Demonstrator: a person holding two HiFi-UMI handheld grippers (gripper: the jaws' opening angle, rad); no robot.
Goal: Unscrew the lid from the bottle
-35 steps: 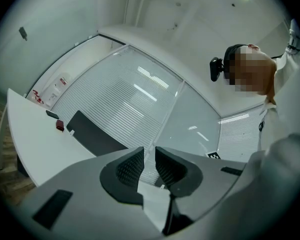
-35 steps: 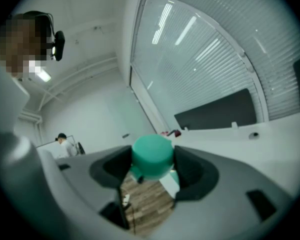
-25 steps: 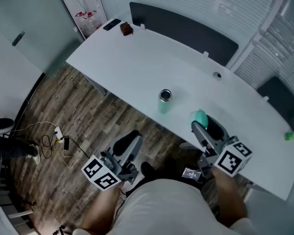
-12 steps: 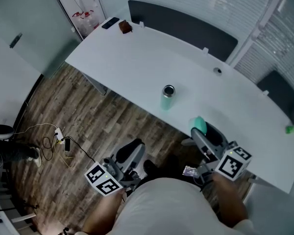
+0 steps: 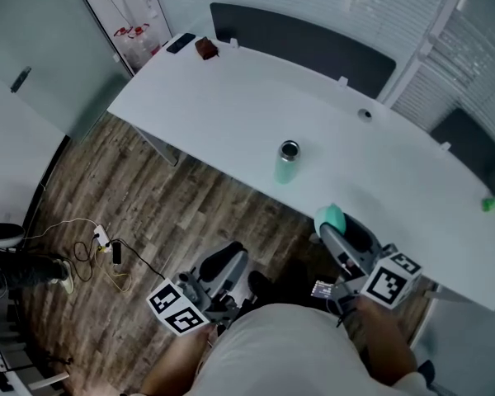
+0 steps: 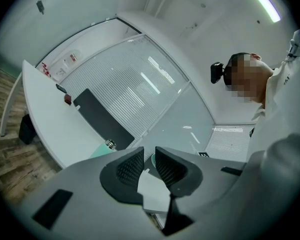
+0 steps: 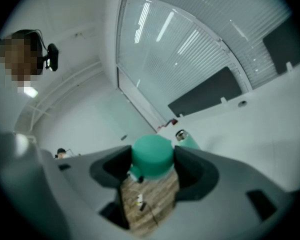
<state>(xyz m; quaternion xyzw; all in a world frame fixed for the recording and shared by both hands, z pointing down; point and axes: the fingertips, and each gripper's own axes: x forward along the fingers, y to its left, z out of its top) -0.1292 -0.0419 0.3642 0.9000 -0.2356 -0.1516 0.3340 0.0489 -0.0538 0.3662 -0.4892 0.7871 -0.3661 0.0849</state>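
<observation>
Both grippers have pulled back from the bottle [image 5: 287, 163], which stands open on the desk [image 5: 231, 110]. The right gripper [image 7: 152, 163] pinches the green lid [image 7: 152, 154] by its round sides. The left gripper [image 6: 150, 160] holds nothing, jaws a little apart. The lid looks light, hard and smooth, so it may slip.

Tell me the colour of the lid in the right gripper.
Teal green lid, clearest in the right gripper view, between the jaws.
</observation>
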